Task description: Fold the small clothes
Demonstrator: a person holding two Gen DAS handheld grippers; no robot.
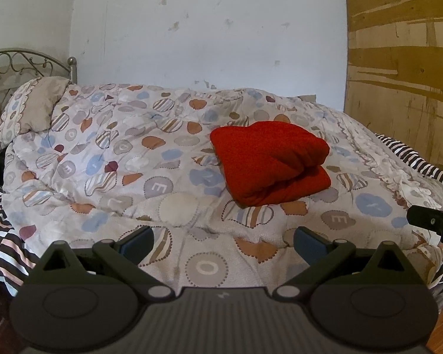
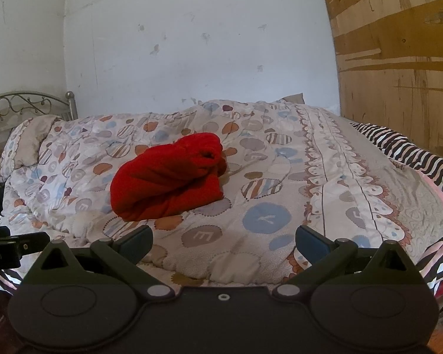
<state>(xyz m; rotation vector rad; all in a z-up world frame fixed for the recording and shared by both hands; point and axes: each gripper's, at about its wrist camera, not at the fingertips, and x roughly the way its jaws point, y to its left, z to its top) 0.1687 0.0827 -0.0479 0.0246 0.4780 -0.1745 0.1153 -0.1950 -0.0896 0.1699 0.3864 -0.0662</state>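
A red garment (image 1: pixel 270 162) lies folded into a thick bundle on the patterned quilt (image 1: pixel 127 159) in the middle of the bed. It also shows in the right wrist view (image 2: pixel 168 180), left of centre. My left gripper (image 1: pixel 223 243) is open and empty, held back from the garment above the bed's near edge. My right gripper (image 2: pixel 224 243) is open and empty too, at a similar distance. The right gripper's tip shows at the right edge of the left wrist view (image 1: pixel 434 221), and the left gripper shows at the left edge of the right wrist view (image 2: pixel 11 247).
A pillow (image 1: pixel 32 109) rests by the metal headboard (image 1: pixel 17 62) at far left. A striped sheet (image 2: pixel 413 150) hangs out at the bed's right side. A white wall (image 1: pixel 206 29) stands behind, with a wooden panel (image 1: pixel 404 59) at right.
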